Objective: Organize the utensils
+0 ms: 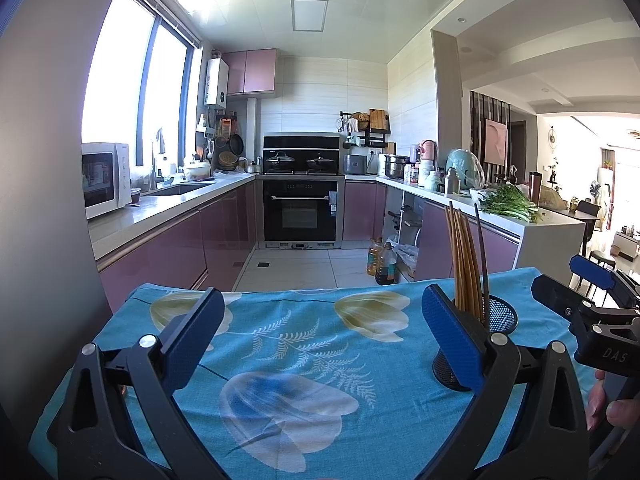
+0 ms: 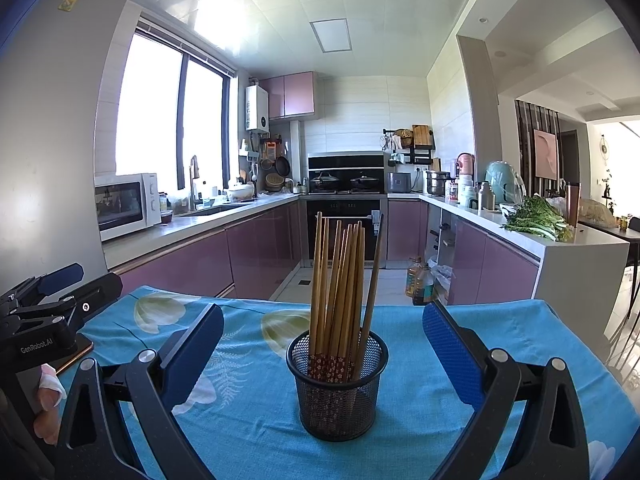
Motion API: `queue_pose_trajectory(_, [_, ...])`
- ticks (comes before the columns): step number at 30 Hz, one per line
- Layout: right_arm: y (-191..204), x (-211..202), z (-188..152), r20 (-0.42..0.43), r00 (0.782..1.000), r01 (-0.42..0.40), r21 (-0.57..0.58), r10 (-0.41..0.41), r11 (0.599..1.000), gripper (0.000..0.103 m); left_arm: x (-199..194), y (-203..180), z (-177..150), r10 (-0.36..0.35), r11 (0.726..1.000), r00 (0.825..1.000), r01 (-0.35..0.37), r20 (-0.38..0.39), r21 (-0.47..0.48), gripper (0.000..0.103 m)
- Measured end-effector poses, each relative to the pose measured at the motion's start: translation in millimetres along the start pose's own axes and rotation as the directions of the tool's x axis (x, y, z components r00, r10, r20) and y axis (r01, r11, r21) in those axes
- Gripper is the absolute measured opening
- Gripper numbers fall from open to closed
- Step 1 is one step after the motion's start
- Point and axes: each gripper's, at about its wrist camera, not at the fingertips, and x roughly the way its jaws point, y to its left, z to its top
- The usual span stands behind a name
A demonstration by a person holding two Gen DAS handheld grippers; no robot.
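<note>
A black mesh cup (image 2: 338,388) stands upright on the blue flowered cloth, holding several wooden chopsticks (image 2: 338,284) that lean against each other. My right gripper (image 2: 322,340) is open, its blue pads on either side of the cup and apart from it. In the left wrist view the same cup (image 1: 500,314) with its chopsticks (image 1: 464,256) sits behind the right pad (image 1: 452,340). My left gripper (image 1: 320,328) is open over bare cloth with nothing between its fingers. Each gripper shows at the edge of the other's view.
The table's cloth (image 2: 520,332) ends at the far edge, with a kitchen floor beyond. Oil bottles (image 2: 420,280) stand on the floor by the right counter. A person's fingers (image 1: 612,404) hold the right gripper's handle. A brown flat object (image 2: 78,354) lies at the table's left edge.
</note>
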Motion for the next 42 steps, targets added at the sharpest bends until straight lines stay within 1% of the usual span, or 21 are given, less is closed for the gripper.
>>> queue_pose_trajectory(25, [0.1,2.6,-3.1,-0.007,1.0,0.005,0.012,-0.005,1.0,0.097,3.4,-0.7,-2.8,0.002,1.0,1.0,-0.002,-0.004,-0.003,0.097])
queue_pose_trajectory(36, [-0.1,3.8,-4.9,-0.015,1.0,0.012,0.017,-0.012,1.0,0.097,6.1,-1.5,-5.8,0.014,1.0,1.0,-0.014,-0.011,0.017,0.097])
queue_pose_trajectory(38, [-0.2,4.3,-5.7,-0.016,1.0,0.013,0.016,-0.013,1.0,0.097,7.7,-0.9,-6.0,0.01,1.0,1.0,-0.009,-0.022,0.017,0.097])
queue_pose_trajectory(40, [-3.8,6.3,-7.8,-0.03,0.999,0.018,0.019,-0.018,1.0,0.097,11.4,1.5,-7.5,0.008,1.0,0.999,-0.008,-0.051,0.007,0.097])
queue_pose_trajectory(42, [-11.6,9.2,-11.2,-0.048,0.998,0.045,0.019,-0.044,0.999,0.097,19.2,7.2,-9.6,0.007,1.0,0.996,-0.007,-0.093,-0.009,0.097])
